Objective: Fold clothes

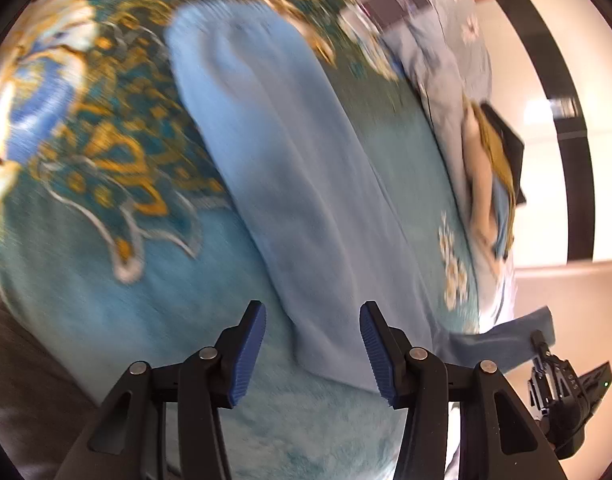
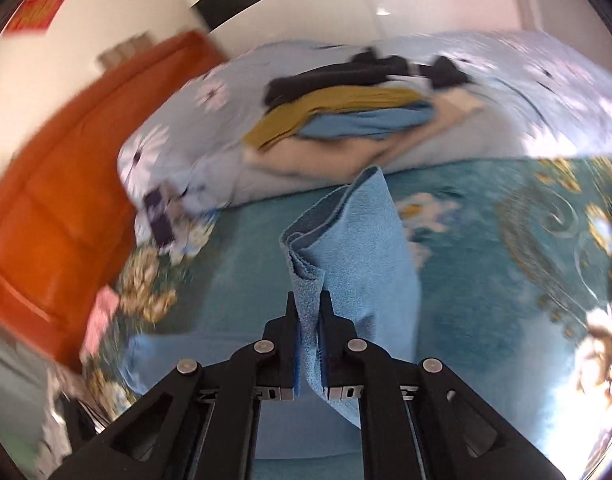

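Cloth (image 1: 290, 152), light blue, lies as a long doubled strip across the teal blanket (image 1: 86, 312) on the bed, one end lifted off the edge. Right gripper (image 2: 309, 320) is clamped tight on that end, fabric bunched between its jaws and hanging in a fold. Left gripper (image 1: 312, 344) is wide apart and holding nothing, hovering over the near edge of the strip, one finger either side. My read: lengthwise fold looks done, crosswise fold in progress, so roughly mid-way on this piece. Left to do: carry the held end over, lay it flat, square the edges. Stack (image 2: 346, 108) of folded pieces, dark, mustard, blue and beige, sits on the floral duvet (image 2: 506, 92) behind, well apart from the cloth; those look finished. Orange headboard (image 2: 58, 168) beyond. Both views are motion-blurred, so edge alignment can't be judged.
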